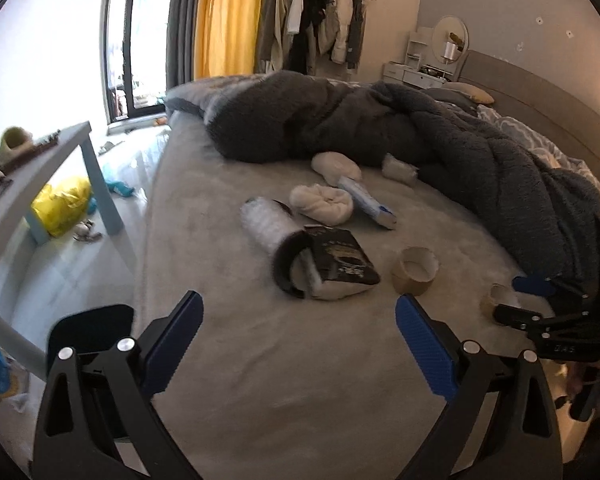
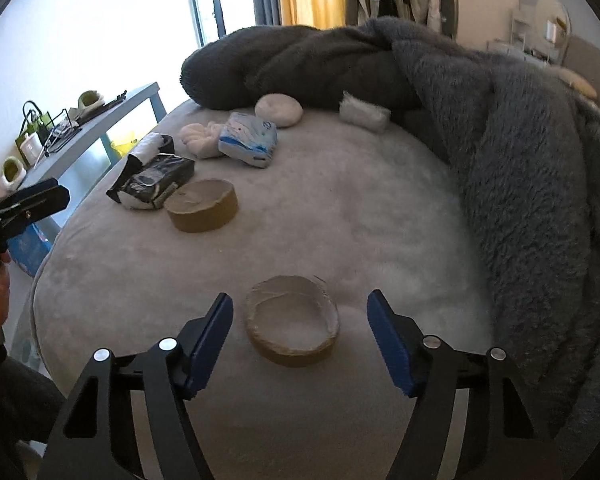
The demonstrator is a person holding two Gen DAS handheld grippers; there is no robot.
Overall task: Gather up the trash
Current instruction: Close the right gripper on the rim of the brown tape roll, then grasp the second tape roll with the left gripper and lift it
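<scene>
My right gripper (image 2: 300, 336) sits low over the grey bed sheet (image 2: 340, 220) with its blue-padded jaws spread wide. Between them, touching neither pad, lies an empty tape core (image 2: 292, 326): a short brown cardboard ring on its side face, hollow, the inner wall pale, the upper rim slightly frayed. From the left wrist view the same ring (image 1: 499, 298) shows at the right edge, just in front of the right gripper's tips (image 1: 516, 300).

My left gripper (image 1: 300, 320) is also spread apart, holding nothing, over bare sheet nearer the bed's edge.

Other trash on the sheet, farther in:
- a second tape roll (image 2: 202, 206), fuller, brown-sided with a pale centre, lying flat, touching or nearly touching the black snack wrapper (image 2: 156, 184).
- black snack wrapper, crumpled, white inside at its torn end; it rests against a clear plastic roll (image 1: 270, 228) with a dark end.
- blue-and-white tissue pack (image 2: 248, 142), tilted on a white wad (image 2: 198, 138).
- a round white wad (image 2: 279, 109) and a small white packet (image 2: 364, 114), both at the edge of the dark grey fleece blanket (image 2: 520, 152).

A pale blue side table (image 1: 60, 164) stands beside the bed; a yellow bag (image 1: 62, 204) lies under it.
</scene>
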